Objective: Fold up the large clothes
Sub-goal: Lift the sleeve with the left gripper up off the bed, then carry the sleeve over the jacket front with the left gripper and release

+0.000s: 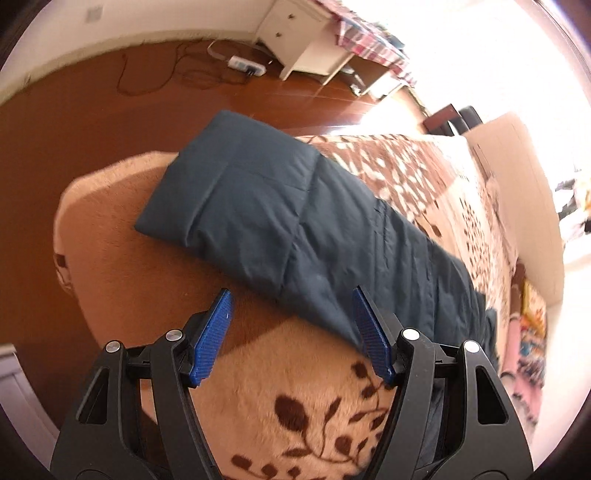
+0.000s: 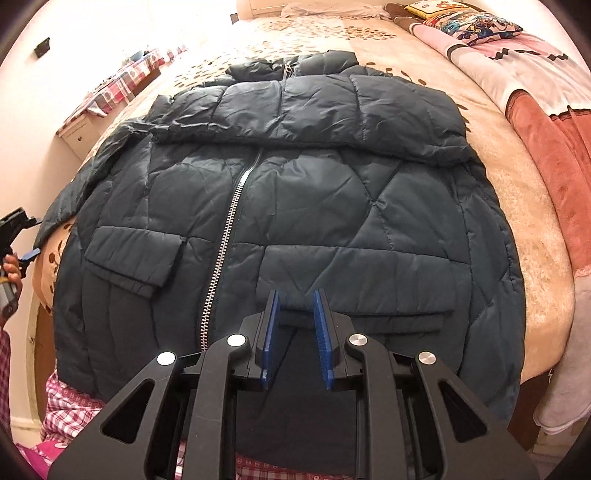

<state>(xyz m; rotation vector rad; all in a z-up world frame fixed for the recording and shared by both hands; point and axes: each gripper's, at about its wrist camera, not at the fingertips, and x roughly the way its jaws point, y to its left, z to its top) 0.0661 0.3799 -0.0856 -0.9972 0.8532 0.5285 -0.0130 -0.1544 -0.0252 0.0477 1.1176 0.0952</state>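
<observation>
A dark teal quilted puffer jacket lies front up on the bed, zipper closed, one sleeve folded across the chest. In the left wrist view its other sleeve stretches out over the blanket. My left gripper is open and empty, just short of the sleeve's near edge. It also shows in the right wrist view at the far left. My right gripper hovers over the jacket's hem by a flap pocket, its jaws partly open with nothing between them.
The bed has a beige fleece blanket with brown leaves. Pink and rust blankets and a cartoon pillow lie at its right side. A white nightstand, a power strip and brown floor lie beyond.
</observation>
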